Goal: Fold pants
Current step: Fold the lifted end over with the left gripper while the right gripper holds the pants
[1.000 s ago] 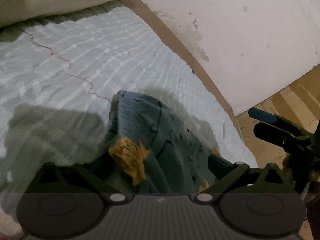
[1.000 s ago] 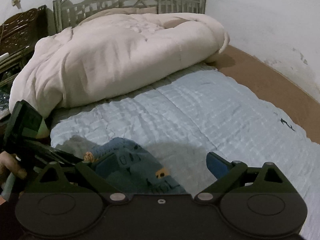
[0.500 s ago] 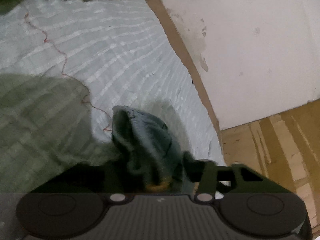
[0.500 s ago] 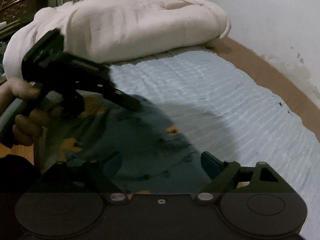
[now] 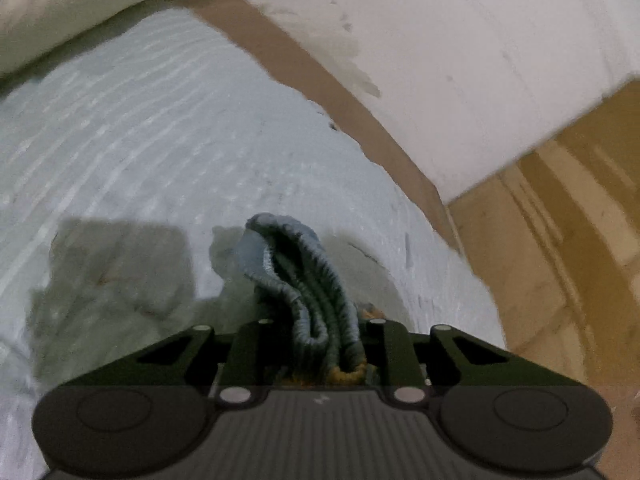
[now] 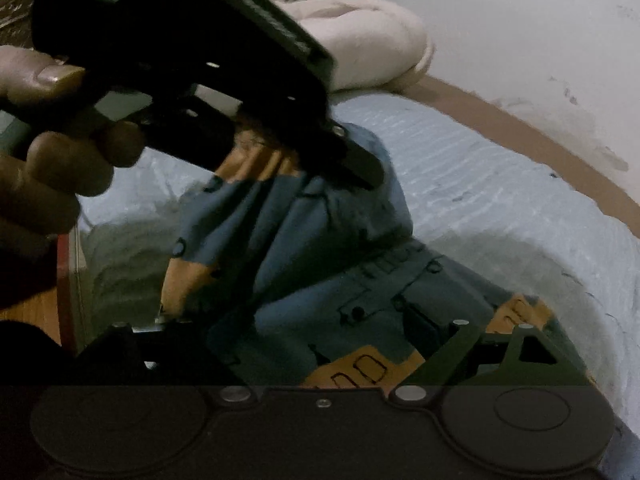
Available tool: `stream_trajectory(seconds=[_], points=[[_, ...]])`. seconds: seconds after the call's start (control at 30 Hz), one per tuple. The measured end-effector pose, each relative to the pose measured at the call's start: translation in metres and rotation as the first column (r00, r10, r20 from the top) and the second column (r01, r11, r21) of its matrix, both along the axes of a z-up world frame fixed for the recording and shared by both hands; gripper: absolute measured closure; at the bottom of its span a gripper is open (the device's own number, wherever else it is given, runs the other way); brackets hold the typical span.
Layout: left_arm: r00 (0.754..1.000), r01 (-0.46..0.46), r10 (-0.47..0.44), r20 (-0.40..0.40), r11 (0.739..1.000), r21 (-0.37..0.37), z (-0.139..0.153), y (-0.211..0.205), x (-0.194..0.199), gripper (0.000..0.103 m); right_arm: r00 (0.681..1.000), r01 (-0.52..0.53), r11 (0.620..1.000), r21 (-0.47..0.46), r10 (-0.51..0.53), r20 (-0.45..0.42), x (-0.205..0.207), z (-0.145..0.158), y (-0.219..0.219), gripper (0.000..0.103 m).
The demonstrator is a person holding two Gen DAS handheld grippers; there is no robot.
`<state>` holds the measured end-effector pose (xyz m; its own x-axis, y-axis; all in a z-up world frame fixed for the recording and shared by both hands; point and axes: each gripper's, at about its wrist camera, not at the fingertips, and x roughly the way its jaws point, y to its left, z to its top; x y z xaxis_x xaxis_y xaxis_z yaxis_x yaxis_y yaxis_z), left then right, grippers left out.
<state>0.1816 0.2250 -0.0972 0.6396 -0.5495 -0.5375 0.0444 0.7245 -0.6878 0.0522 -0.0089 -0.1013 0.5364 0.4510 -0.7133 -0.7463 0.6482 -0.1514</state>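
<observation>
**Left claw pinches the waistband; right claw spread over the pants**

You are working on a bed covered with a pale blue ribbed bedspread [image 5: 168,152]. A cream duvet [image 6: 360,44] is heaped at the head end, a brown strip of mattress edge [image 5: 320,80] runs along a scuffed white wall [image 5: 460,60], and wood floor [image 5: 560,240] shows past the bed's foot.

The pants [image 6: 320,240], blue with orange patches, lie bunched near the bed's edge. Their long axis cannot be read from the crumpled heap; the gathered waistband [image 5: 304,280] points up and away from your left gripper [image 5: 320,340].

Your left gripper's jaws have just been closing and now pinch that waistband. Your right gripper [image 6: 320,344] hangs spread wide just above the fabric, gripping nothing.
</observation>
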Motion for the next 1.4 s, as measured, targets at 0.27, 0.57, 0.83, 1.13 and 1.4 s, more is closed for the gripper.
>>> stream_trajectory(seconds=[0.27,0.57,0.83,1.13,1.4], points=[[0.991,0.114,-0.123,0.05,0.983,0.143,0.028,-0.06,0.01,0.081,0.998,0.057,0.994,0.093,-0.057,-0.004,-0.037,0.041,-0.067,0.009],[0.942,0.305,-0.334,0.031,0.892,0.333,0.015,-0.167,0.008,0.081,0.982,0.183,0.978,0.099,-0.176,-0.071,-0.077,0.066,-0.176,0.009],[0.921,0.316,-0.377,0.093,0.867,0.385,0.011,-0.177,-0.03,0.041,0.93,0.353,0.889,0.291,-0.298,-0.218,-0.053,0.103,-0.236,0.007],[0.919,0.244,-0.364,0.155,0.83,0.502,0.019,-0.176,-0.081,0.04,0.851,0.473,0.802,0.366,-0.307,-0.427,0.048,0.091,-0.196,0.009],[0.899,0.184,-0.383,0.211,0.769,0.612,0.016,-0.177,-0.117,0.039,0.83,0.47,0.836,0.283,-0.308,-0.465,0.088,0.07,-0.154,0.019]])
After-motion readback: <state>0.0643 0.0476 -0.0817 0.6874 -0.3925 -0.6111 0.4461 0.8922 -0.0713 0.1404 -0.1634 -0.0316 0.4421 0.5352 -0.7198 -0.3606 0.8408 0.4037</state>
